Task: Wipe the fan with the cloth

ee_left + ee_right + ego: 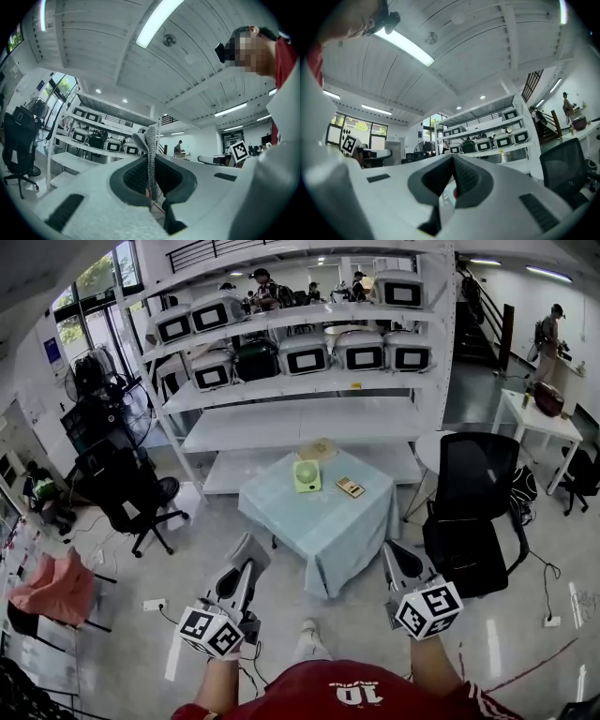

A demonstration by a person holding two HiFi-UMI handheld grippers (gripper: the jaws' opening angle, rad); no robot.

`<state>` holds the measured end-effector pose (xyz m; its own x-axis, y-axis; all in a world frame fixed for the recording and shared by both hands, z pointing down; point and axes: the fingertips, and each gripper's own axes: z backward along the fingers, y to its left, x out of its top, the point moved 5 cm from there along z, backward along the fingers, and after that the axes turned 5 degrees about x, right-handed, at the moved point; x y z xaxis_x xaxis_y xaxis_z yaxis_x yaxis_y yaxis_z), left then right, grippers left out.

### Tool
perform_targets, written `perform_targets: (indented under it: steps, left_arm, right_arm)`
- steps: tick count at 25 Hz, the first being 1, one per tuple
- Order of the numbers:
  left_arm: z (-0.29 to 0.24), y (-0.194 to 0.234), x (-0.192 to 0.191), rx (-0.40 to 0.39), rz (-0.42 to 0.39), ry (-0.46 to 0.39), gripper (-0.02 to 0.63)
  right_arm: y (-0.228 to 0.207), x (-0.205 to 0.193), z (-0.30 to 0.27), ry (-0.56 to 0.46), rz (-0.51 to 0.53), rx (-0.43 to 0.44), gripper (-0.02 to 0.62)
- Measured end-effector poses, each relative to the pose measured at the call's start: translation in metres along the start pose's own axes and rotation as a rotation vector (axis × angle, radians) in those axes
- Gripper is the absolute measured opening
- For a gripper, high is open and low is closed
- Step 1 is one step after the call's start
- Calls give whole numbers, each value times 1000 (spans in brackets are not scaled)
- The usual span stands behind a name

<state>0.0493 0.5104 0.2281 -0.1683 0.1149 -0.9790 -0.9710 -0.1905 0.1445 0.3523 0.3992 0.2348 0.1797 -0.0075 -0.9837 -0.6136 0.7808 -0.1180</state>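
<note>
Position: the person stands on the open floor, facing a small table [323, 531] draped in a pale blue cover.

Left gripper [254, 544]: held low in front of the body, tip aimed toward the table. Its jaws are pressed fully together with nothing between them.

Right gripper [393, 551]: held low at the same height, well apart from the left one. Its jaws are likewise closed tip to tip and carry nothing.

Fan [307, 475]: small, green, standing on the table top toward the far left part. It lies ahead of and between the two grippers, well apart from both.

Cloth [318, 449]: tan, lying flat at the table's far edge, just behind the fan. Neither gripper touches it.

Other items: a small flat orange object [350, 487] lies on the table to the right of the fan. A black office chair [476, 507] stands beside the table's right side. White shelving [309, 385] with boxed units stands behind the table.
</note>
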Motion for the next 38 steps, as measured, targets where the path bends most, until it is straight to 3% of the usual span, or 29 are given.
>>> perform_targets:
  steps: [11, 18, 31, 38]
  left_arm:
    - [8, 8, 3, 39, -54, 1, 20]
    - [-9, 38, -9, 63, -34, 1, 20]
    - [-98, 82, -24, 34, -13, 16, 20]
    - [-155, 123, -39, 14, -6, 36, 20]
  right_arm:
    - [-2, -6, -24, 15, -51, 62, 5]
    - [-9, -14, -58, 39, -38, 83, 5]
    - [-50, -27, -129, 77, 15, 48, 5]
    - [-83, -40, -191, 79, -16, 20, 5]
